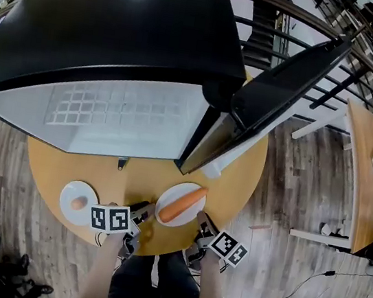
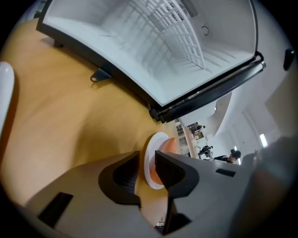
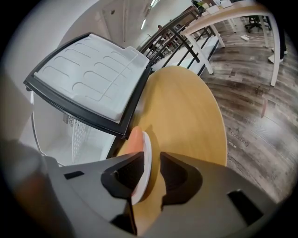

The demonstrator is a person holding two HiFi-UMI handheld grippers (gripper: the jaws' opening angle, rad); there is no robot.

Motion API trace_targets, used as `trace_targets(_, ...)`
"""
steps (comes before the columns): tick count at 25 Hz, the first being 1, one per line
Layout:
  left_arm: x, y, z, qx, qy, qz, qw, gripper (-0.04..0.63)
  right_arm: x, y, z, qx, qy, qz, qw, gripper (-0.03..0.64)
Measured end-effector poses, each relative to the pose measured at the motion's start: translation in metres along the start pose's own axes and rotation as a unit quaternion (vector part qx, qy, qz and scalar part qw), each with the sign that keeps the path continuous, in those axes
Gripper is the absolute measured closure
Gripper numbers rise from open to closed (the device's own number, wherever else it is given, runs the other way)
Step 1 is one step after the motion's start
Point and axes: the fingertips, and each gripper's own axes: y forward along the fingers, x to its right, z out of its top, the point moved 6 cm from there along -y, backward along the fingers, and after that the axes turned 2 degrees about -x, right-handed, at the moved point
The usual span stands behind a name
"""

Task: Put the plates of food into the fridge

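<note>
A white plate [image 1: 171, 198] with a carrot [image 1: 183, 204] lies on the round wooden table [image 1: 241, 177], in front of the open fridge [image 1: 121, 118]. My left gripper [image 1: 141, 220] is at the plate's near-left rim and my right gripper [image 1: 200, 227] at its near-right rim. In the left gripper view the plate [image 2: 149, 169] stands edge-on between the open jaws of the left gripper [image 2: 147, 160], with the carrot [image 2: 170, 144] behind. In the right gripper view the plate [image 3: 145, 155] and the carrot [image 3: 135, 139] sit between the parted jaws of the right gripper [image 3: 151, 162]. A second plate [image 1: 69, 191] with a small orange piece [image 1: 78, 202] lies at the left.
The fridge door [image 1: 285, 90] swings out to the right, over the table's far side. A small black latch [image 1: 122, 164] lies on the table by the fridge's front edge. A long wooden table [image 1: 367, 172] stands at the right, a railing behind, cables and bags on the floor.
</note>
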Motion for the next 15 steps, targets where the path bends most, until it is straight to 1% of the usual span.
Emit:
trace_targets(2,-0.002,0.003,-0.001,-0.001,-0.023,-0.011,0.9997,0.509,0.001,0.002,-0.001,-0.014,0.003,0.007,1.000,0.516)
trace_targets(3,-0.003,0.005,-0.001,-0.004,-0.027,-0.012,0.9996,0.509,0.000,0.004,-0.001,-0.018,0.006,0.012,1.000,0.514)
trace_targets(7,-0.006,0.014,-0.005,-0.032,-0.023,-0.006,0.9992,0.509,-0.002,0.008,-0.001,-0.033,0.030,0.032,0.998,0.514)
trace_targets(9,-0.006,0.016,-0.008,-0.035,-0.031,-0.010,0.9989,0.509,-0.004,0.010,-0.004,-0.043,0.044,0.043,0.997,0.514)
trace_targets(12,-0.004,0.020,-0.010,-0.027,-0.059,-0.029,0.9975,0.509,-0.007,0.013,-0.008,-0.055,0.061,0.056,0.995,0.514)
trace_targets(15,-0.006,0.025,-0.010,-0.019,-0.092,-0.043,0.9947,0.509,-0.005,0.017,-0.009,-0.055,0.080,0.055,0.994,0.514)
